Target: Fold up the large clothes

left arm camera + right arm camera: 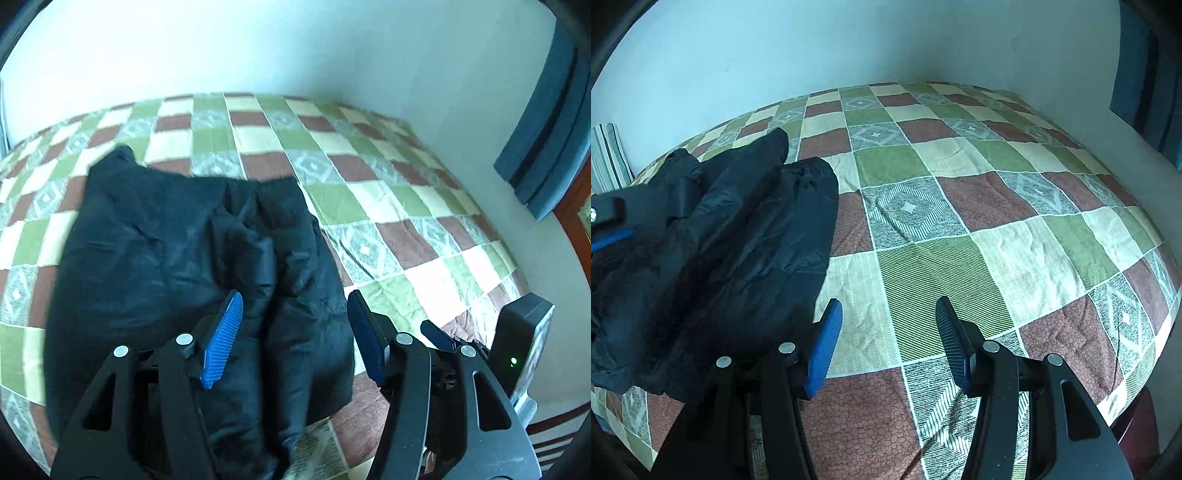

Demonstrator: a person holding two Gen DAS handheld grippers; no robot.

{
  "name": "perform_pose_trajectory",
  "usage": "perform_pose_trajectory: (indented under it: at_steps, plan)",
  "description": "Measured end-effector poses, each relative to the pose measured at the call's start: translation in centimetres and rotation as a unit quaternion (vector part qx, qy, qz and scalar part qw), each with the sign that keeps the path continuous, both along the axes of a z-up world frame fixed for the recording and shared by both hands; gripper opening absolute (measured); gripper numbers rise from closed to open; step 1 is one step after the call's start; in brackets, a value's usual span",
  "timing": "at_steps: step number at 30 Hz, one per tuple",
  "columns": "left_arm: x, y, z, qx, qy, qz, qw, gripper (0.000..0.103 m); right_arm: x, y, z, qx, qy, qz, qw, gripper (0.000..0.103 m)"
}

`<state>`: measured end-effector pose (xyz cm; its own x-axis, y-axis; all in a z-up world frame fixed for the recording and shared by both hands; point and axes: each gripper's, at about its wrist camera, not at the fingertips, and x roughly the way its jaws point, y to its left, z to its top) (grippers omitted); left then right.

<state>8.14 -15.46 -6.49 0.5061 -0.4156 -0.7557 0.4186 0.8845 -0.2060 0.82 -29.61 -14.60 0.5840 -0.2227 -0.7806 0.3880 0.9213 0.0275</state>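
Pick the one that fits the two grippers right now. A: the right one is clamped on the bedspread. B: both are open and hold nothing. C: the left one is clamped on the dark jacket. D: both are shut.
B: the left gripper stands open above the dark jacket, and the right gripper stands open over the checked bedspread, nothing between either pair of fingers.

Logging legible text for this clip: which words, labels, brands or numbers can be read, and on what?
None can be read in either view.
The dark jacket shows no label or logo.
The checkered bedspread carries only patterns.
The black device shows only a green light.
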Motion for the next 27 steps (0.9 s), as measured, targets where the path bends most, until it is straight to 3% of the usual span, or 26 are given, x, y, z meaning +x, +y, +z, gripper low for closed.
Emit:
perform_pose_trajectory:
  at_steps: [7, 11, 13, 16, 21, 27]
  plan:
    - [-0.1, 6.8, 2.0, 0.037, -0.052, 0.065, 0.9958, 0.066, 0.3, 2.2, 2.6, -0.004, -0.022, 0.024, 0.999, 0.053]
    - [0.5, 11.9, 1.4, 0.075, -0.067, 0.124, 0.9872, 0.067, 0.7, 3.9, 4.7, 0.000, -0.043, 0.043, 0.998, 0.053]
    - [0.8, 14.1, 0.8, 0.091, -0.069, 0.150, 0.9821, 0.067, 1.0, 5.0, 5.6, 0.000, -0.051, 0.056, 0.997, 0.053]
    - [1.5, 17.3, -0.8, 0.086, -0.045, 0.180, 0.9789, 0.067, 1.7, 7.3, 6.8, -0.002, -0.059, 0.086, 0.995, 0.053]
    - [2.0, 19.1, -2.8, 0.079, -0.019, 0.189, 0.9785, 0.067, 3.1, 11.5, 6.5, -0.007, -0.050, 0.129, 0.990, 0.060]
    - [1.9, 19.3, -4.0, 0.083, -0.025, 0.180, 0.9798, 0.067, 4.0, 12.7, 4.5, -0.011, -0.016, 0.125, 0.992, 0.062]
